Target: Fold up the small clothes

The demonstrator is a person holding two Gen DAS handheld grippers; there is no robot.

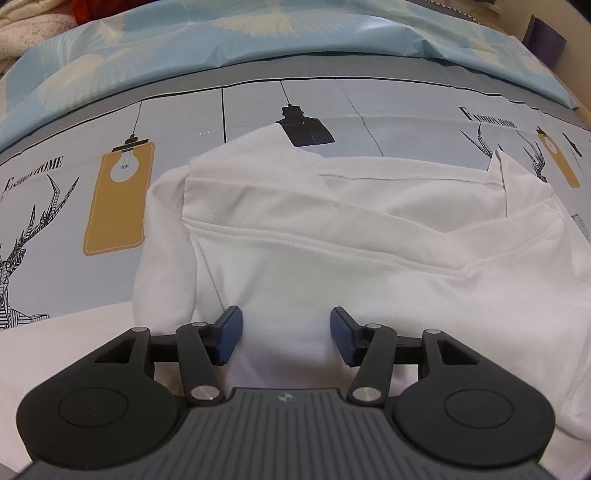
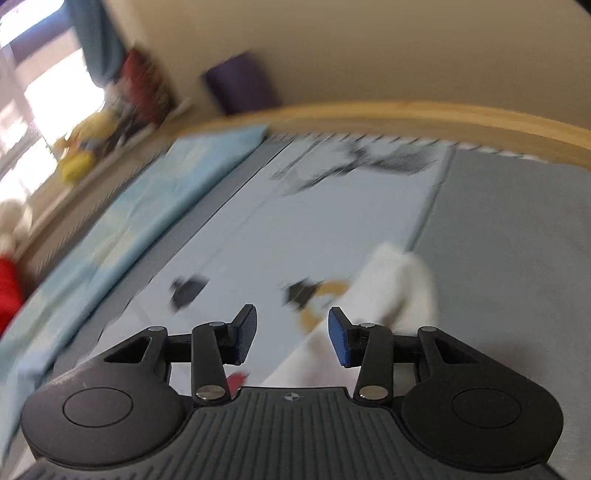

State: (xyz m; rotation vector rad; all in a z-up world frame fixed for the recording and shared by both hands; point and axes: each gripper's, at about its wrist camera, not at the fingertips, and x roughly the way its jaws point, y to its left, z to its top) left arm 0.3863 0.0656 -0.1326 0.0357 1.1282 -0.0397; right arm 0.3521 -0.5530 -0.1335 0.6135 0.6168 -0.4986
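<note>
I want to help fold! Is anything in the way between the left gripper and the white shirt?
No, nothing visible. The left gripper is open right over the white shirt, with only shirt fabric between its fingers.

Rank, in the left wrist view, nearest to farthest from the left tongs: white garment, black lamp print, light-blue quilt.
1. White garment: directly under and ahead of the left tongs.
2. Black lamp print: beyond the garment's far edge.
3. Light-blue quilt: across the top.
</note>
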